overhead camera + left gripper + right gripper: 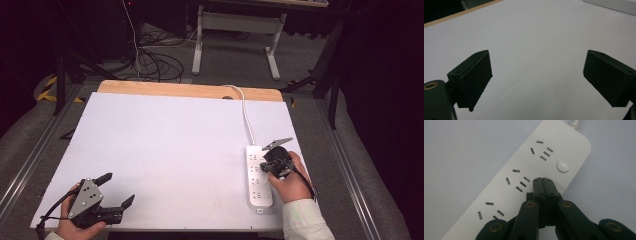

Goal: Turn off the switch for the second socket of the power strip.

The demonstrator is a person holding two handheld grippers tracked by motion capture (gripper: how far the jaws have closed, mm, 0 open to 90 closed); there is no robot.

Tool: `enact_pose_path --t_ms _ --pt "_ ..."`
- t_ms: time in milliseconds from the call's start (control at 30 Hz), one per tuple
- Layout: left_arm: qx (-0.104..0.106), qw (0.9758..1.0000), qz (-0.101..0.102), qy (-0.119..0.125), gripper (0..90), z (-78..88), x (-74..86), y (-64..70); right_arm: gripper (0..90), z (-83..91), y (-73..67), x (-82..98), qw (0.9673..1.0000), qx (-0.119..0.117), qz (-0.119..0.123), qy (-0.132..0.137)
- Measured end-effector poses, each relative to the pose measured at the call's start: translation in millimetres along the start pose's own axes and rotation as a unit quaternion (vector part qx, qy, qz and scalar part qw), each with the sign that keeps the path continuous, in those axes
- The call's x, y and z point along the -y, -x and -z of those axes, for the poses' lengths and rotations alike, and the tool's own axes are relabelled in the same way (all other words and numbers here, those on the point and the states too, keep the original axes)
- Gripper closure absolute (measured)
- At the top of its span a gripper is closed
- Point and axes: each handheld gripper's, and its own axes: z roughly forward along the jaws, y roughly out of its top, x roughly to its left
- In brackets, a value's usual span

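A white power strip [259, 175] lies lengthwise at the table's right side, and its cable [246, 112] runs off over the far edge. In the right gripper view the strip [499, 193] has several sockets and a round white button [563, 166] near the cable end. My right gripper [542, 180] is shut with nothing between its jaws. Its tips sit over the strip just short of the button; whether they touch it I cannot tell. From above, the right gripper [267, 166] is held over the strip's far half. My left gripper [117, 190] rests open at the near left corner, its jaws [536, 77] wide apart over bare white surface.
The white board [165, 150] covers a wooden tabletop whose edge [165, 89] shows at the back. Beyond the table stand a white desk frame [235, 35] and loose cables [155, 62] on the floor. A corner of the power strip [614, 5] shows far off in the left gripper view.
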Motion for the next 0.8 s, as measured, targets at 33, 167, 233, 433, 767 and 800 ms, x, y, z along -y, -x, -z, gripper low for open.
enact_pose_path --t_ms 33,167,233,433,767,800 --pt "0.0 1.0 0.0 0.0 9.0 -0.1 0.0 -0.1 90.0 0.0 -0.3 0.3 1.0 0.002 0.0 0.001" --pt "0.0 1.0 -0.001 0.0 8.9 -0.1 0.0 -0.1 90.0 -0.1 -1.1 0.7 1.0 0.005 -0.001 0.002" --pt "0.0 1.0 0.0 0.0 8.9 0.0 0.0 0.0 90.0 -0.2 -1.8 0.7 1.0 0.007 -0.001 0.002" --pt "0.0 1.0 -0.001 0.0 9.0 -0.2 0.0 0.0 90.0 -0.5 -5.2 2.2 0.9998 0.019 -0.004 0.007" --pt "0.0 1.0 -0.003 0.0 9.0 -0.3 0.0 -0.1 90.0 -0.6 -4.7 2.3 0.9998 0.018 -0.008 0.007" --pt "0.0 1.0 -0.002 0.0 8.9 -0.4 0.0 0.0 90.0 -0.5 -4.9 2.1 0.9998 0.018 -0.007 0.005"
